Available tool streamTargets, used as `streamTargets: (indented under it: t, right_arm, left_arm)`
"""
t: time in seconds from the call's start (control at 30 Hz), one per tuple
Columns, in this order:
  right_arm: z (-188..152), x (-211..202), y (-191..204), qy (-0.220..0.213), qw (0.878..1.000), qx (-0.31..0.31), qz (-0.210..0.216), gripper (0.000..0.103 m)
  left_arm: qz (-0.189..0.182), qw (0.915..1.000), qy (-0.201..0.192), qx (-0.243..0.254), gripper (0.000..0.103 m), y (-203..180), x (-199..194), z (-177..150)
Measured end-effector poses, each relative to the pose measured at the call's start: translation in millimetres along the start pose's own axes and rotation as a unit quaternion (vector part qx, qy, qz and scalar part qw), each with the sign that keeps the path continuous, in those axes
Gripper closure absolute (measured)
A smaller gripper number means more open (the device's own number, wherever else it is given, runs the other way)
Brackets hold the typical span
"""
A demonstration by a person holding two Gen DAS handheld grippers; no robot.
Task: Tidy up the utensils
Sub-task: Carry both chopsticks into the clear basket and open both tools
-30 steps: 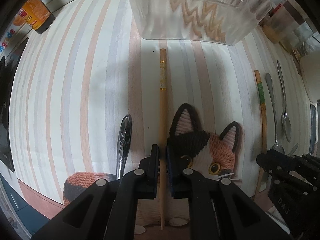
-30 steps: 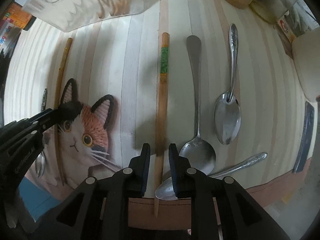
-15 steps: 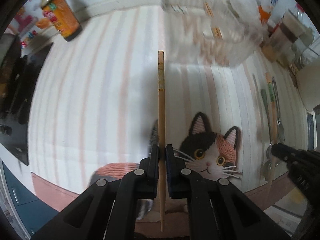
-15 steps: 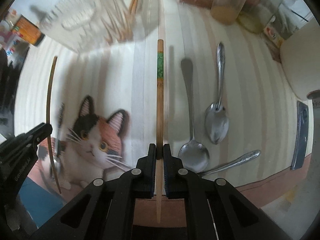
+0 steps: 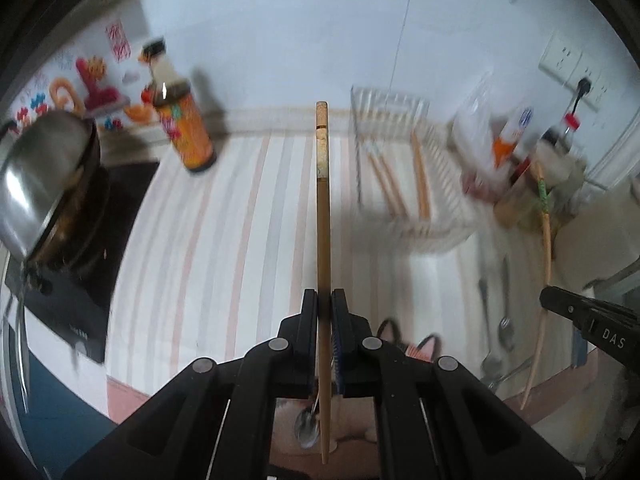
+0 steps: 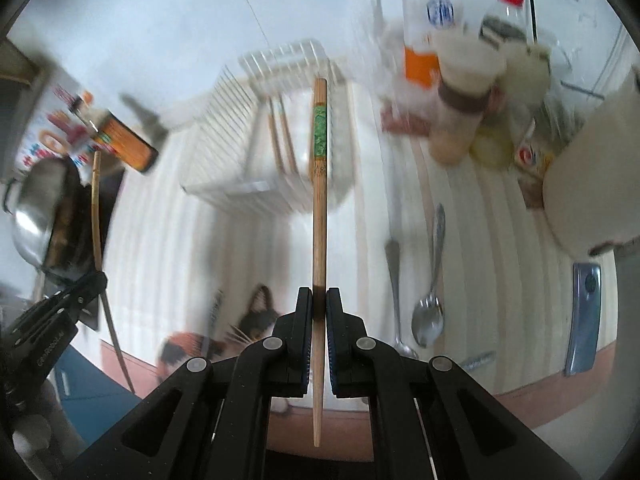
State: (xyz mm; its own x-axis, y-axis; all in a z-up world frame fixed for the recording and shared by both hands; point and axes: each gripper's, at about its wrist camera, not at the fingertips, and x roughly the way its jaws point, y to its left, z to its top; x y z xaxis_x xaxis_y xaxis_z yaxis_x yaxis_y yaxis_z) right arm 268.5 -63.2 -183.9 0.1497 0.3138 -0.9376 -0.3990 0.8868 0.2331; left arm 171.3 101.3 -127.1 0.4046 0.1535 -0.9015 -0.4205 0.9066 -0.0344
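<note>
Both grippers raised above the striped mat, each clamping one chopstick.

The left gripper [image 5: 325, 300] points steeply downward, its jaws pressed together on a plain wooden chopstick [image 5: 322, 216]. The stick's long axis runs straight along the fingers, thick end forward toward the wall. The right gripper [image 6: 319, 300] takes the same steep pose and pinches a green-banded chopstick [image 6: 319, 184], also aligned with the fingers, banded end forward over the clear utensil rack [image 6: 248, 152]. Spoons [image 6: 430, 304] lie on the striped mat [image 5: 224, 240] below, lengthwise along the stripes.
</note>
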Motion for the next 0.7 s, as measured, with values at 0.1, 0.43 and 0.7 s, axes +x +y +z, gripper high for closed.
streamTargets:
  t: [0.1,0.43,0.7]
  right_arm:
    - [18.4,-16.2,5.5,-0.022,1.0,0.001,0.014,0.096]
    - [113.0,-30.9,16.7,-0.06,0.997,0.018,0.051,0.096]
    - [180.5,34.4,14.4,-0.013,0.997,0.049,0.057,0.096]
  left_arm:
    - [-0.017,0.9998,-0.014,-0.001,0.099,-4.1,-11.9,21.8]
    - [-0.069,0.9975,-0.013,0.001,0.099,-32.0,0.7,106.5]
    - [-0.11,0.9914,0.066,-0.026,0.099,-35.4,79.2,159.8]
